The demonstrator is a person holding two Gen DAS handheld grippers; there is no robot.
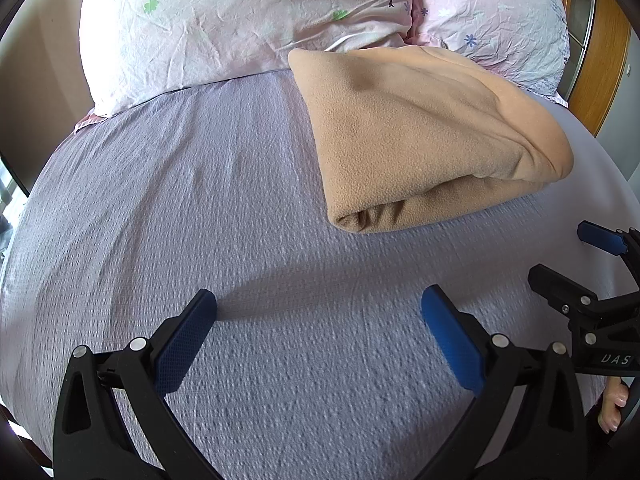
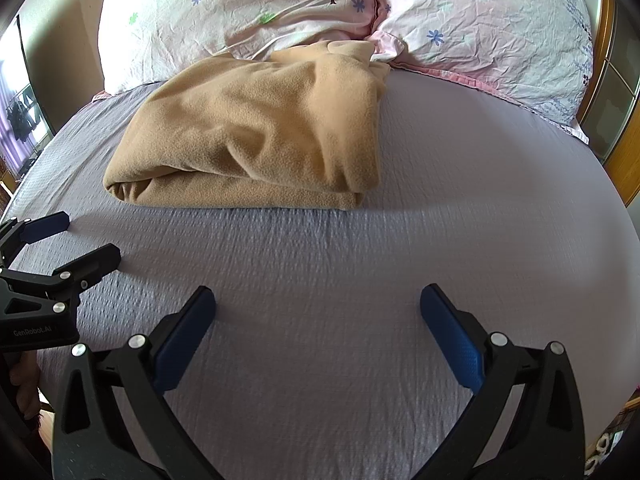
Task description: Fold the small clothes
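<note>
Garment: a tan fleece garment (image 2: 256, 132), already folded into a thick, soft bundle, lies on the lavender textured bedspread (image 2: 360, 280) toward the head of the bed, its far edge touching the pale pink floral pillows (image 2: 240, 12).

Why it sits there: likely set back against the pillows to keep the near stretch of bedspread free as working space; this is a judgement, since nothing else explains the spot.

Long axis: in the right wrist view the bundle runs roughly from the near left to the far right, with its rolled fold edge facing the grippers and its looser, rumpled end pointing toward the pillows.

Left gripper (image 1: 318, 312): jaws spread wide, holding nothing, hovering over bare bedspread, well short of the bundle.

Right gripper (image 2: 318, 308): jaws equally wide and empty, beside the left one, also clear of the fleece.

Why held so: both tools hang low, parallel and apart from the cloth, which reads as a rest pose.

Task progress: the fold looks finished, though the upper layer is uneven; no other clothing shows.

Blur: the bedspread is slightly smeared, so fine detail there is uncertain.
</note>
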